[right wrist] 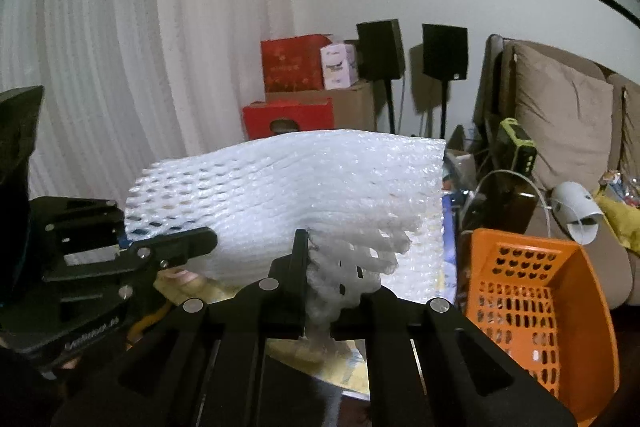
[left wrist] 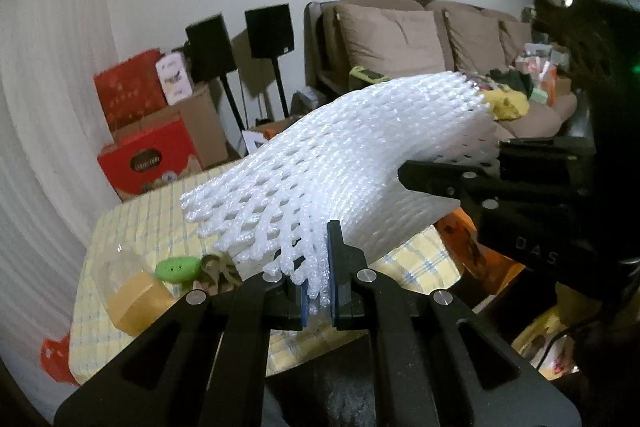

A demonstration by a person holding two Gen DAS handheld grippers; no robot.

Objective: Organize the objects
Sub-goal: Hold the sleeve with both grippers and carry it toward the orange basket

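Two grippers are clamped on one white foam net [left wrist: 344, 155], which is held spread in the air above the checked tablecloth [left wrist: 132, 223], presumably to keep it flat for stowing in the orange basket [right wrist: 536, 303] at right. Left gripper [left wrist: 320, 287] pinches its near-left edge, right gripper [right wrist: 320, 291] its near-right edge. Tabletop items beneath are largely hidden.

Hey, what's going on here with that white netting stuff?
A person holds a two-finger gripper in each hand, and both are shut on a stack of white foam netting. The left gripper pinches one edge, the right gripper another, so the netting hangs between them above the checked tablecloth. An orange basket sits to the right, with nothing visible inside. A green object lies on the table.
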